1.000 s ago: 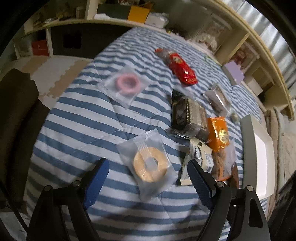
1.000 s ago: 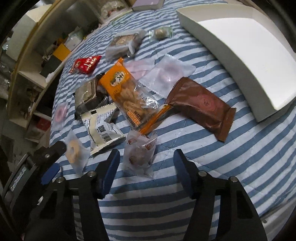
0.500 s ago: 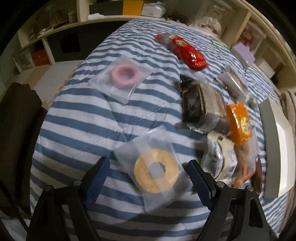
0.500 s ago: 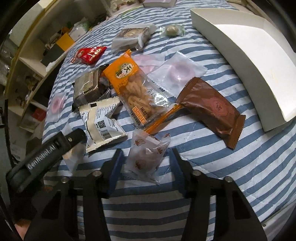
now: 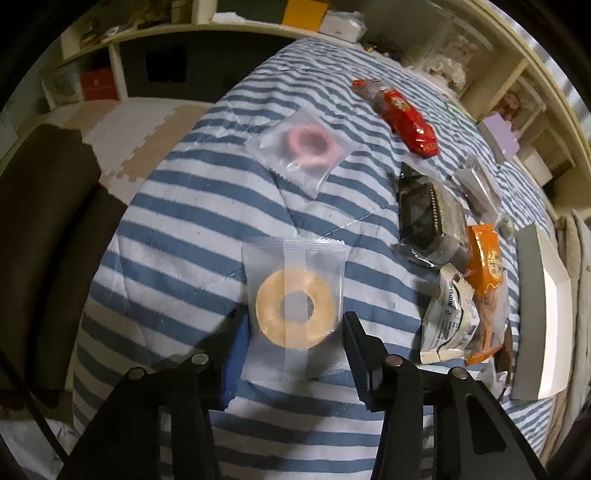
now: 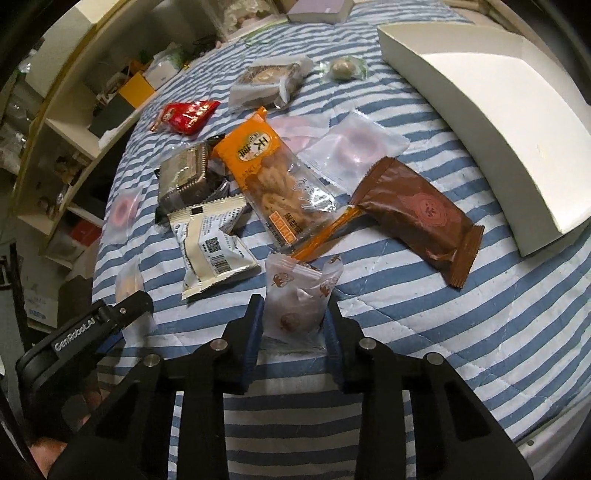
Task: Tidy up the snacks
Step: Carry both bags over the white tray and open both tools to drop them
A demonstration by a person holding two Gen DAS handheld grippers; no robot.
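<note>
My left gripper (image 5: 293, 334) is shut on a clear packet holding a yellow ring cake (image 5: 295, 308), its jaws pressing the packet's two sides on the striped quilt. My right gripper (image 6: 293, 317) is shut on a small clear packet with brown prints (image 6: 299, 295). An open white box (image 6: 480, 122) stands at the right; it also shows in the left wrist view (image 5: 543, 306). Several snacks lie in the middle: an orange biscuit bag (image 6: 273, 177), a brown wrapper (image 6: 417, 218), a white packet (image 6: 214, 251).
A pink ring cake packet (image 5: 306, 144), a red packet (image 5: 402, 118) and a dark foil pack (image 5: 428, 218) lie further back on the blue-striped quilt (image 5: 192, 206). Shelves (image 5: 184, 33) run behind the bed. The left gripper's body (image 6: 85, 332) shows at the right wrist view's lower left.
Both grippers moved forward and closed: the left onto the yellow ring cake packet, the right onto the small brown-print packet. They were open a second ago.
</note>
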